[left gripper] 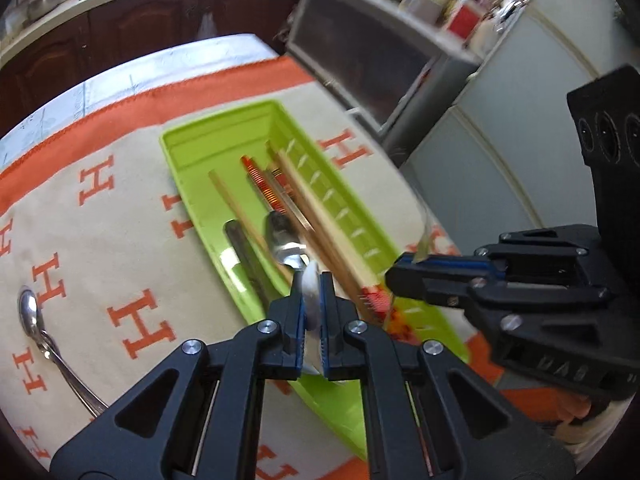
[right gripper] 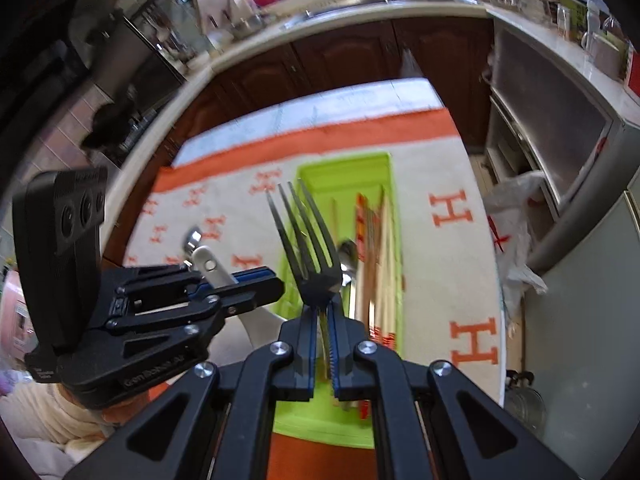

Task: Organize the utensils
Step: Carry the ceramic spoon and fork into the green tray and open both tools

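Observation:
A lime green tray (left gripper: pixel 192 140) lies on the cloth and holds several chopsticks (left gripper: pixel 304 200), a metal spoon (left gripper: pixel 280 236) and a dark utensil (left gripper: pixel 244 256). My left gripper (left gripper: pixel 313 280) hovers over the tray's near end, shut on a white-handled utensil (left gripper: pixel 312 280). The same utensil (right gripper: pixel 208 264) shows a metal rivet in the right wrist view, sticking out of the left gripper (right gripper: pixel 278 284). My right gripper (right gripper: pixel 323 309) is shut on a dark metal fork (right gripper: pixel 308 236) whose tines point away over the tray (right gripper: pixel 344 162). From the left wrist view the right gripper (left gripper: pixel 394 276) sits just right of the tray.
A second spoon (left gripper: pixel 30 312) lies loose on the cream tablecloth (left gripper: pixel 120 240) with orange H letters, left of the tray. The round table's edge (right gripper: pixel 498 280) drops off at right, with a plastic bag (right gripper: pixel 516 232) and cabinets beyond. A kitchen counter (right gripper: pixel 320 28) runs behind.

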Tool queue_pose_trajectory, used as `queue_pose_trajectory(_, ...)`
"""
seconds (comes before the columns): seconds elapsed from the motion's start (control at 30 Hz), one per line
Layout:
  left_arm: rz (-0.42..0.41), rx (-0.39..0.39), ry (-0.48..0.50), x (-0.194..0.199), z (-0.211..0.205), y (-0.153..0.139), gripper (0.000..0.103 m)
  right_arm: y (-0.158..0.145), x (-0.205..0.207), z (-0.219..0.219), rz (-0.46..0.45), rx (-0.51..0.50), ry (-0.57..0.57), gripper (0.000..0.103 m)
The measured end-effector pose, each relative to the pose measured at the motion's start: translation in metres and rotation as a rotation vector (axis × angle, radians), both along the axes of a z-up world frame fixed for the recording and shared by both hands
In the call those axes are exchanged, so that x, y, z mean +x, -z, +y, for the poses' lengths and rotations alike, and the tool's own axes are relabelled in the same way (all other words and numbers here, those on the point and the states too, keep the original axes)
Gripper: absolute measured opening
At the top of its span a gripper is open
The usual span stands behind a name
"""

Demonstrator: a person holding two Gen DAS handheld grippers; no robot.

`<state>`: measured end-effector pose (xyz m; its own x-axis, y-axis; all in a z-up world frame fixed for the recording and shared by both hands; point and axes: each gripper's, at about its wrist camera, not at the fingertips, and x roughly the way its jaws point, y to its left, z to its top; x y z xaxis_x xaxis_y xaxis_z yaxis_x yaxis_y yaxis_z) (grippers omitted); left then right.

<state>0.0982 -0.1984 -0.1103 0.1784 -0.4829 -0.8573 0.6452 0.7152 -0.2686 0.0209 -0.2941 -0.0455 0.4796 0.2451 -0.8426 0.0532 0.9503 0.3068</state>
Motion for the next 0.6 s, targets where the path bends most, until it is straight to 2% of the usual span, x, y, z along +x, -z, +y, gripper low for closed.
queue_pose_trajectory(0.1, 0.006, 0.025, -0.019, 0.007, 0.001, 0.005, 0.006, 0.027, 0.011, -0.001, 0.074, 0.004, 0.000, 0.005)
queue_pose_trajectory(0.23, -0.002, 0.034, -0.051, 0.008, 0.010, 0.004, 0.022, 0.059, 0.032, -0.005, 0.149, 0.049, 0.038, 0.006)
queue_pose_trajectory(0.33, -0.012, 0.022, -0.082, 0.010, 0.020, -0.001, 0.029, 0.073, 0.043, -0.008, 0.166, 0.059, 0.074, 0.009)
queue_pose_trajectory(0.5, -0.021, 0.003, -0.122, 0.008, 0.033, -0.012, 0.039, 0.073, 0.047, -0.005, 0.136, 0.117, 0.073, 0.012)
queue_pose_trajectory(0.6, -0.040, 0.015, -0.157, 0.004, 0.045, -0.018, 0.039, 0.067, 0.047, -0.003, 0.113, 0.120, 0.075, 0.017)
